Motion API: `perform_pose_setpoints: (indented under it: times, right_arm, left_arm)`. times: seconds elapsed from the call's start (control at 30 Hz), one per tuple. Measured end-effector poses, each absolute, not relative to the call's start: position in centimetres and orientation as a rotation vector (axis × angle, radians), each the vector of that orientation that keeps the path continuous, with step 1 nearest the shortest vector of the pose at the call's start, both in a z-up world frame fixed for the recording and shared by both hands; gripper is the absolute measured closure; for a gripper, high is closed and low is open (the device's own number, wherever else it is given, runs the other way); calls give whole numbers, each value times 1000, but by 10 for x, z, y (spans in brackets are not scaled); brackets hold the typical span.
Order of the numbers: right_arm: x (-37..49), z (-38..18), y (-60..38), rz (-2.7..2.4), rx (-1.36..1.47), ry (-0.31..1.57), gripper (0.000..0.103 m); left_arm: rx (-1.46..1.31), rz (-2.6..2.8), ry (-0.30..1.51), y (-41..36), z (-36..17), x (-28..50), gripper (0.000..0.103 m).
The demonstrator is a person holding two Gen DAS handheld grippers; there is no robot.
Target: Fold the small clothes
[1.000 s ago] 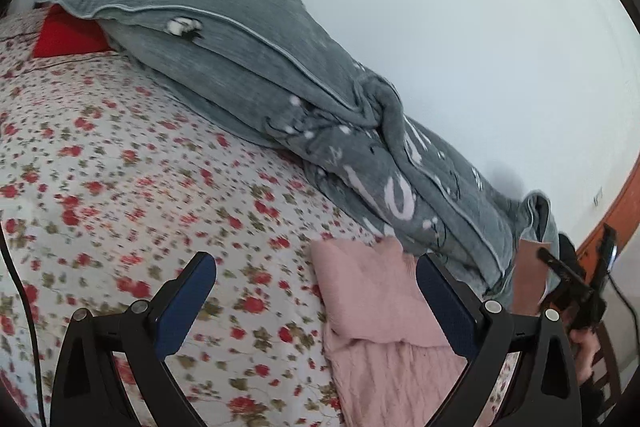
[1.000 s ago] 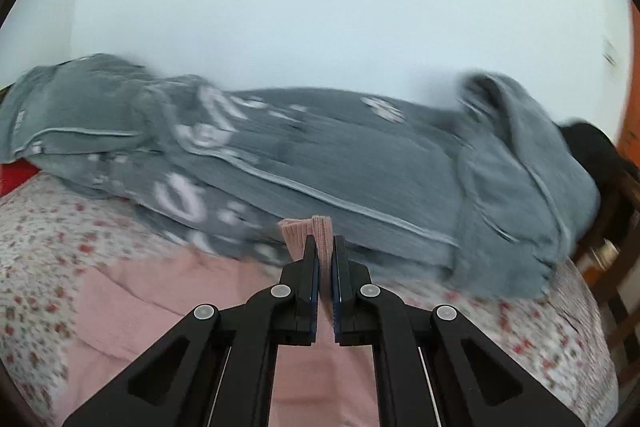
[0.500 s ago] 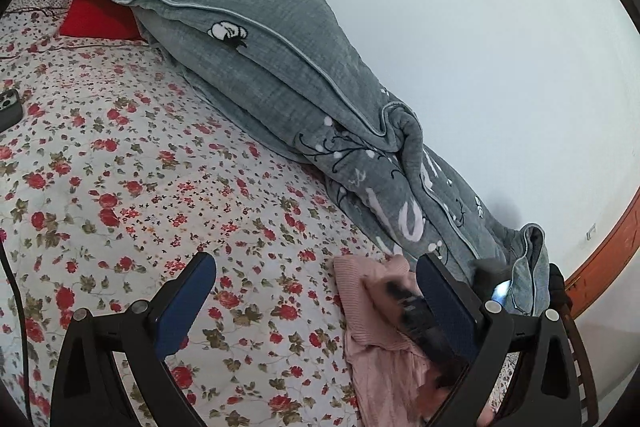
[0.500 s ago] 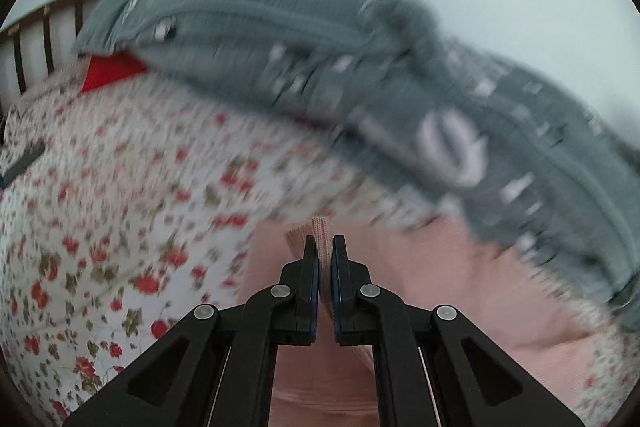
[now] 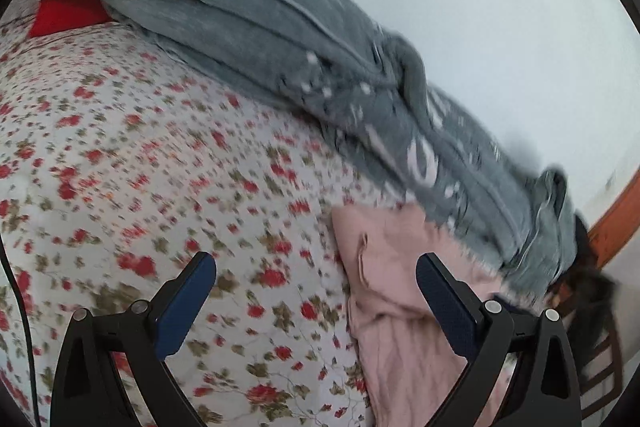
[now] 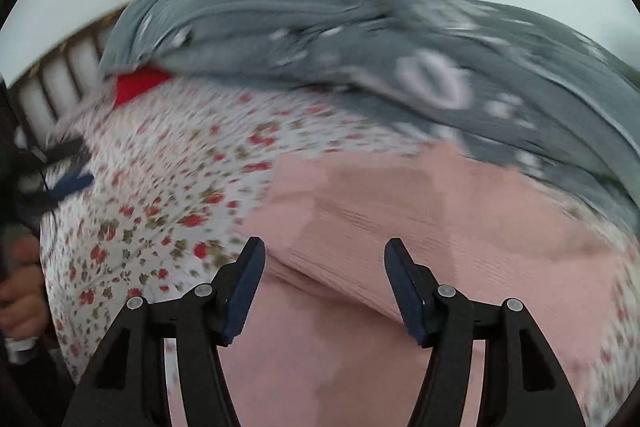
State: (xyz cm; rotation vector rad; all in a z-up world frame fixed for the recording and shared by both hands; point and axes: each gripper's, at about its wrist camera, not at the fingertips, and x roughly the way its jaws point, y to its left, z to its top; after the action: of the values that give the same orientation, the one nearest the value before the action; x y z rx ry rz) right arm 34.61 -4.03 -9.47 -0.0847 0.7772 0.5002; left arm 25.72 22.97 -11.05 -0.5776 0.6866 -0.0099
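One pink garment (image 6: 400,211) lies on one bed sheet (image 5: 160,155) printed with red flowers. One grey quilt (image 5: 280,27) is heaped along the wall, with one red pillow (image 5: 64,15) at its end. Two grippers are in view: the left gripper (image 5: 316,271) and the right gripper (image 6: 324,259).

Pink ribbed garment (image 6: 420,227), partly folded and creased, lying flat on the floral bed (image 5: 140,147) beside a grey blanket (image 5: 300,47).

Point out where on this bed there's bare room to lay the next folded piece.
The widest bare stretch is the floral sheet, bordered by the red pillow at its far end, the grey blanket along the wall side and the pink garment. The wall side is crowded: the pink garment's far edge meets the heaped blanket.
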Motion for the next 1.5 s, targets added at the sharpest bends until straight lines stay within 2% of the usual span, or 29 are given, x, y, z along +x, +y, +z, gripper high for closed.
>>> perform_pose_setpoints:
  times: [0.1, 0.23, 0.4, 0.57, 0.7, 0.8, 1.07, 1.17, 1.27, 1.3, 1.33, 1.37, 1.4, 1.43, 1.5]
  right_arm:
    - [322, -97, -109, 406, -2, 774, 35]
    - [283, -116, -180, 266, 34, 815, 34]
    - [230, -142, -232, 239, 124, 905, 34]
    - [184, -160, -236, 288, 155, 922, 34]
    - [151, -170, -232, 252, 132, 889, 35]
    - [136, -179, -235, 232, 163, 897, 44]
    - [120, -190, -235, 218, 239, 884, 50]
    - [121, -195, -232, 211, 245, 883, 50]
    - [123, -196, -225, 201, 224, 878, 50]
    - [123, -196, -223, 193, 213, 876, 51]
    - [123, -196, -222, 186, 206, 872, 56]
    - [122, -196, -220, 181, 198, 867, 62]
    - [119, -194, -219, 187, 197, 866, 81]
    - [117, -193, -219, 203, 208, 866, 89]
    - [112, -190, -218, 205, 211, 859, 89]
  left_arm:
    - [-506, -29, 740, 199, -120, 267, 2]
    - [-435, -86, 840, 157, -138, 269, 3]
    - [-299, -90, 911, 121, -156, 225, 3]
    - [-268, -134, 989, 110, -177, 165, 7]
    - [-167, -135, 1007, 95, -180, 124, 19]
    - [-153, -138, 1015, 88, -185, 104, 26]
    - [-133, -107, 976, 67, -192, 97, 26]
    - [-131, -98, 963, 65, -192, 95, 30]
    - [-157, -96, 944, 66, -191, 93, 46]
    - [-169, -101, 940, 66, -190, 93, 58]
    - [-187, -117, 939, 67, -190, 91, 75]
    - [-200, -132, 941, 66, -190, 91, 81]
    - [-212, -152, 945, 66, -189, 91, 90]
    - [-220, -168, 945, 65, -188, 90, 90]
    - [-209, -188, 935, 64, -186, 88, 90]
